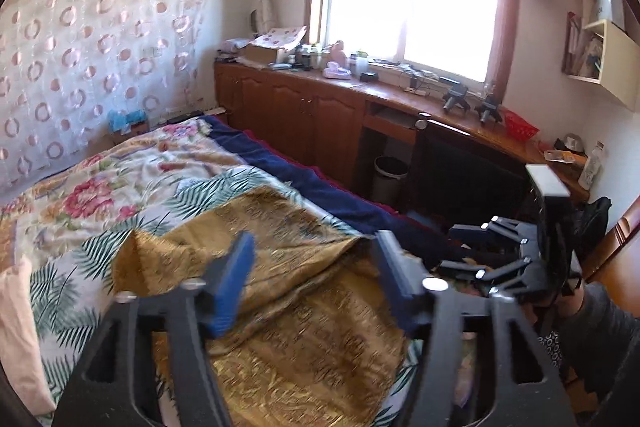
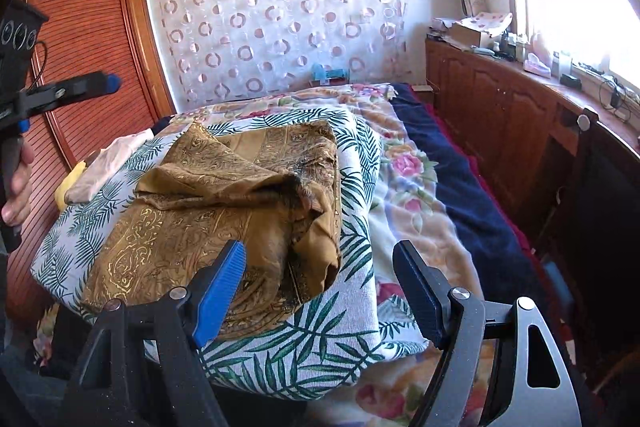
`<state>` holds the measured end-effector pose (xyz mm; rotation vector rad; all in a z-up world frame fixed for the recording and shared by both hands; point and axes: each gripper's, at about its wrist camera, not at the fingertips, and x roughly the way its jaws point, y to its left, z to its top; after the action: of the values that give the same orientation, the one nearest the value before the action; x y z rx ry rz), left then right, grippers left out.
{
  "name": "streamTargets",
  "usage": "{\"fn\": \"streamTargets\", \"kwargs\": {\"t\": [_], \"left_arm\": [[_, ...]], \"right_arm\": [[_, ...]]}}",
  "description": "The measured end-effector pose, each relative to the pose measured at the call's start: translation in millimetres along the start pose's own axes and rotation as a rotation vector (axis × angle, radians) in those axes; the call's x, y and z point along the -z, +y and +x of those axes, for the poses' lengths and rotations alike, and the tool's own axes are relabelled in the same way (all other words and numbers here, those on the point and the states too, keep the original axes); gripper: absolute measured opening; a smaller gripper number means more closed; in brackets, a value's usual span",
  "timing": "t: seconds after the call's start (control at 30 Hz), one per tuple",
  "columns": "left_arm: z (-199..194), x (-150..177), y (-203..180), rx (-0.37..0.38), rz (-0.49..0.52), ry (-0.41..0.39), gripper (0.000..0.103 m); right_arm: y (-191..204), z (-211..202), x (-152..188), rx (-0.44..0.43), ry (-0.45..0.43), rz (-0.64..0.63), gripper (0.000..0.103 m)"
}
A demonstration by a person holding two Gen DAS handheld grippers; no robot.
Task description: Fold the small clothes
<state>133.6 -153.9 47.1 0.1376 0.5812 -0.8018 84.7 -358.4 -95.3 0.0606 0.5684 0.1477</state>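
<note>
The near end of the golden-brown garment (image 1: 280,307) is cut off behind the left tongs (image 1: 316,283) in the left wrist view, and its pale fold-back at the left blurs into the cover. In the right wrist view a dark rumpled fold hides what lies beneath the garment's (image 2: 224,203) right side. The left tongs (image 2: 92,85) show there only as one blue-tipped finger at the far left, gripped by a hand (image 2: 18,183).

Both tongs stand wide apart with nothing between the pads: the left ones above the garment, the right tongs (image 2: 320,287) above its near right corner, over the palm-leaf cloth (image 2: 312,351) beneath it.

The garment lies on that raised leaf-printed cloth on the bed (image 2: 412,187). To the right, floral bedding and a navy blanket (image 2: 460,195) run to the bed's edge, with a narrow dark gap before the wooden counter (image 2: 500,99). A pale cloth (image 2: 108,163) sits at the left.

The garment is thin, shiny, patterned with gold scrollwork.
</note>
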Motion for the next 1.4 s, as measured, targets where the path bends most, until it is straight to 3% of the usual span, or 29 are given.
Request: {"fn": "streamTargets", "kwargs": {"t": [0.1,0.33,0.57,0.97,1.4], "left_arm": [[-3,17,19,-0.041,-0.02,0.013,0.077],[-6,63,71,-0.158,-0.106,0.061,0.078],[-10,95,105,-0.222,-0.183,0.085,0.078],[-17,114,142,-0.27,-0.21,0.091,0.078],[-8,123,163,-0.262,-0.244,0.104,0.078]], "right_arm": [[3,0,-7,-0.006,0.004,-0.012,0.079],[21,30,-29,-0.03,0.025,-0.068,0.079],[70,70,-52,-0.095,0.061,-0.162,0.079],[150,150,-91,-0.227,0.144,-0.359,0.079],[181,219,-101,-0.3,0.271,-0.457,0.079]]}}
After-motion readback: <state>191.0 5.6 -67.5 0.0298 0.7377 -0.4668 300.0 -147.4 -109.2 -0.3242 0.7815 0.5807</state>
